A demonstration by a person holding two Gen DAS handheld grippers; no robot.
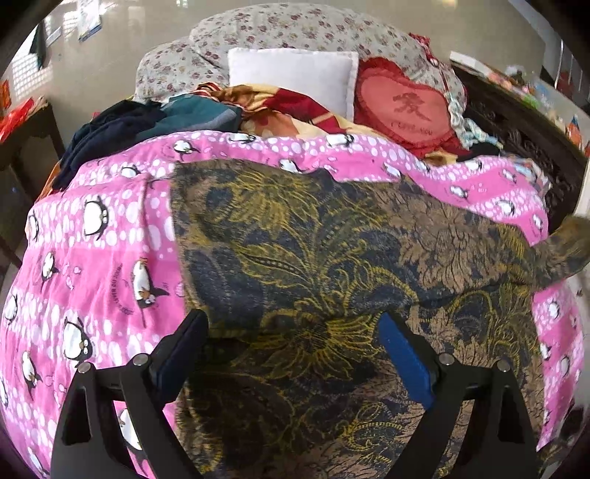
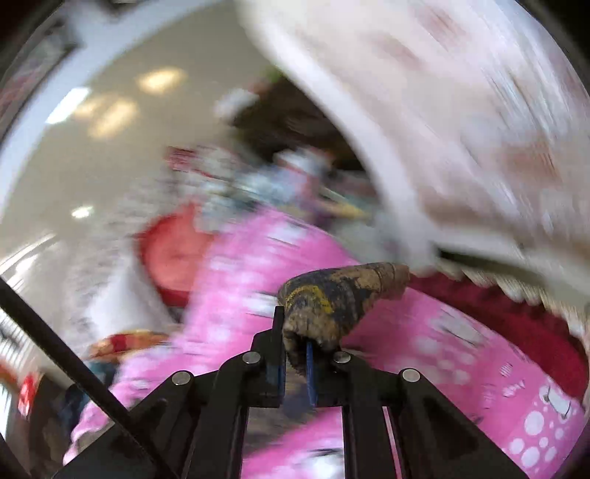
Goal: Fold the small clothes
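A brown garment with a dark blue and yellow floral print (image 1: 313, 258) lies spread on a pink penguin-print quilt (image 1: 96, 265). My left gripper (image 1: 295, 328) is open just above the garment's near part, nothing between its fingers. The garment's right corner (image 1: 568, 250) is lifted off the quilt towards the right edge. In the blurred right wrist view my right gripper (image 2: 295, 339) is shut on a bunched corner of the same garment (image 2: 332, 298) and holds it above the pink quilt (image 2: 461, 353).
Behind the quilt lie a white pillow (image 1: 295, 77), a red heart-shaped cushion (image 1: 405, 107), a floral pillow (image 1: 287, 29) and a heap of dark and patterned clothes (image 1: 147, 121). A dark carved wooden bed frame (image 1: 516, 129) runs along the right. A dark table (image 1: 25, 136) stands at the left.
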